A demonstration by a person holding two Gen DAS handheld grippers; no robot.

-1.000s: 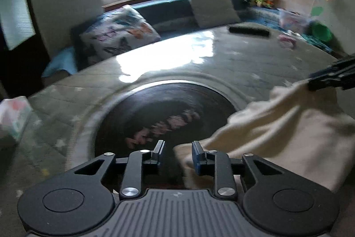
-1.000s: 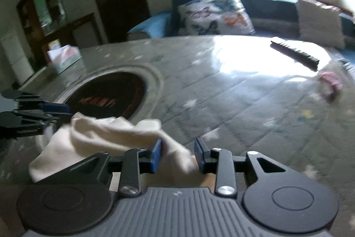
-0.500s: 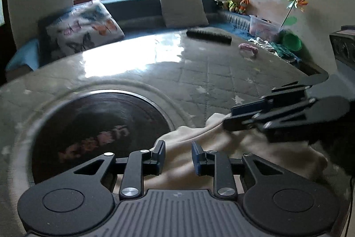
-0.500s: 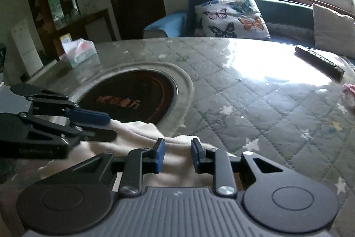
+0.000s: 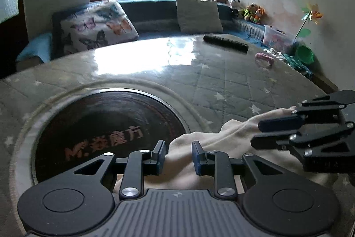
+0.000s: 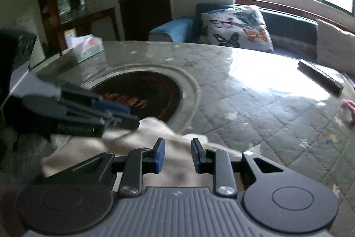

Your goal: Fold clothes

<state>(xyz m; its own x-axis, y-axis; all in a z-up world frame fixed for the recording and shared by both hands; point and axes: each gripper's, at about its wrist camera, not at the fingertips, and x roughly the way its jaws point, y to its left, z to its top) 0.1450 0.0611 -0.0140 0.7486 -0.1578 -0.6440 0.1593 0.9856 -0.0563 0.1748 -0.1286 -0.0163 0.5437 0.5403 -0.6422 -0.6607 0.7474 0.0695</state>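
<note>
Cream garment [image 5: 224, 143] lies bunched at the near edge of the quilted table [image 5: 221, 81], just beside the dark round inset [image 5: 106, 126]. Left gripper [image 5: 178, 156] and right gripper [image 6: 176, 153] each have a fold of the cloth between their blue pads, apparently pinching it, though contact is hard to confirm. Each tool shows in the other's view.
</note>
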